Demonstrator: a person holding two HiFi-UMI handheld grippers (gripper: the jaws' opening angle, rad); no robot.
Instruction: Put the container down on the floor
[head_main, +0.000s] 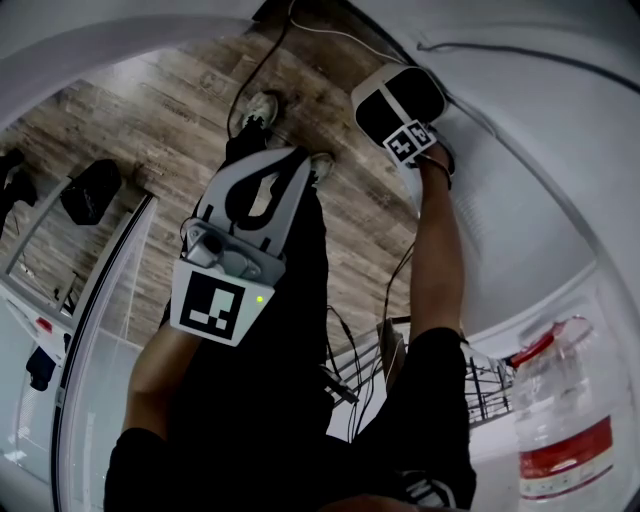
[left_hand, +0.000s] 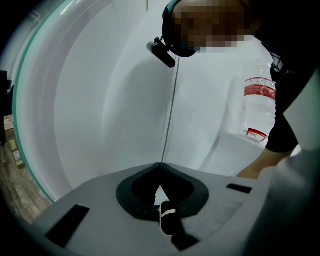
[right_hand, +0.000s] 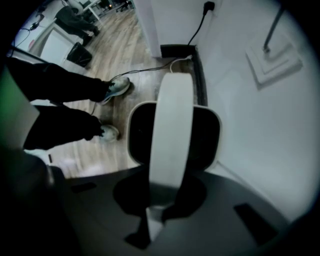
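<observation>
White handle (right_hand: 170, 135) of the container (right_hand: 207, 140) is pinched between fingers of the right gripper (right_hand: 156, 212); left gripper (left_hand: 160, 167) closed, empty.

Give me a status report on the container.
Left gripper shut, empty. Right gripper shut on container, by handle. Container over wood floor beside wall. Cable on floor just beyond it.

Head view, lower right: the water bottle (head_main: 560, 420) was cut off by the frame's edge. Left gripper view, upper right: a dark sleeve (left_hand: 287, 115) hid its right side. Right gripper view, centre: the container (right_hand: 206, 135) was too dark inside to read, a white band (right_hand: 170, 130) covering its middle.
</observation>
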